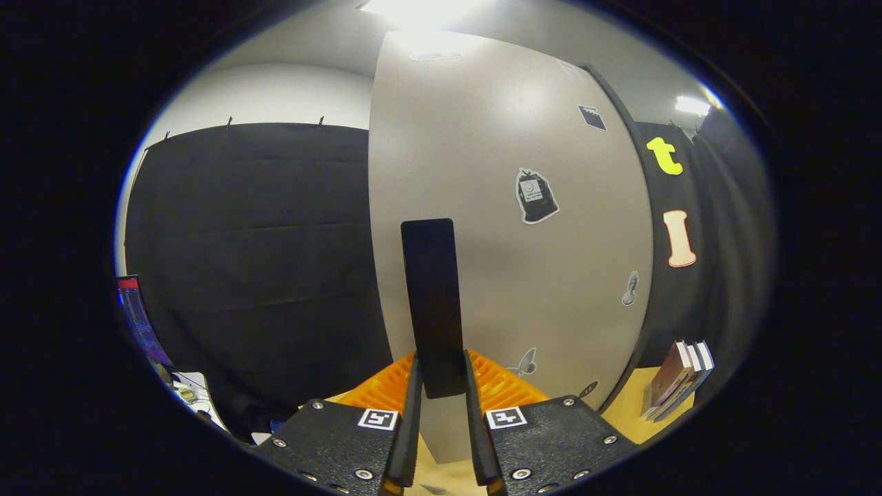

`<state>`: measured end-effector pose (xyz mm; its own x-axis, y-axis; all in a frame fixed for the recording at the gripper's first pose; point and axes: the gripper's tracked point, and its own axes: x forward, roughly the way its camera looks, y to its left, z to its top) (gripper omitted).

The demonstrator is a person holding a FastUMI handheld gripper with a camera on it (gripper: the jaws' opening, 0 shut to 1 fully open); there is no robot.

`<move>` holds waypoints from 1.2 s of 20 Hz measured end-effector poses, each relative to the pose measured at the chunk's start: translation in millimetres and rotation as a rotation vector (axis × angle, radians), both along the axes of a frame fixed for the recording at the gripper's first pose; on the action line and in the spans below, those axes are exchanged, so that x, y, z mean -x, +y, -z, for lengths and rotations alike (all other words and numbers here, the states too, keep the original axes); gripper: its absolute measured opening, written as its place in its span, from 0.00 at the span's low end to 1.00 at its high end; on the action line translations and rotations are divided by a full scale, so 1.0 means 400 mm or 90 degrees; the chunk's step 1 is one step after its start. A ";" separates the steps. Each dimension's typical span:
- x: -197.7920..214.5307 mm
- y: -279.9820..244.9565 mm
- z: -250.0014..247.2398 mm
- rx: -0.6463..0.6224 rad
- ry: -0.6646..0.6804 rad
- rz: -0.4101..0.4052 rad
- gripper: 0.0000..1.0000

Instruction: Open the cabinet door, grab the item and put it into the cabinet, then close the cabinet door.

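- Gripping the black handle of the cabinet door, the hand-held gripper has its two fingers closed against the handle's lower end, one on each side; the handle stands upright between them and rises beyond the tips.
- The step in hand looks like swinging the door on its hinge. Whether it is being opened or closed I cannot tell, since the cabinet's inside is hidden behind the door face.
- To do it well, keep the clamp firm and low on the handle, and let the wrist follow the door's arc rather than pulling straight, so the fingers do not slide off.
- Books stand on the counter beyond and to the right of the fingers, past the door's edge; they may be the item to stow, though I cannot be sure.
- Keep the swing clear of those books.
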<state>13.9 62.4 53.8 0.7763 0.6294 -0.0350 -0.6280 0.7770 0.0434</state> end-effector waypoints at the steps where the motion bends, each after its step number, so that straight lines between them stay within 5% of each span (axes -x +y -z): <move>1: 0.006 -0.013 0.003 0.000 0.000 -0.005 0.32; 12: 0.083 -0.218 -0.001 0.021 -0.003 0.027 0.34; 21: 0.038 -0.447 -0.042 0.010 -0.031 0.219 0.32; 24: 0.027 -0.428 -0.021 -0.022 -0.004 0.199 0.34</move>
<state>3.1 -108.6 62.2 0.9323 0.3615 -0.0126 -0.3598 0.9304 0.0700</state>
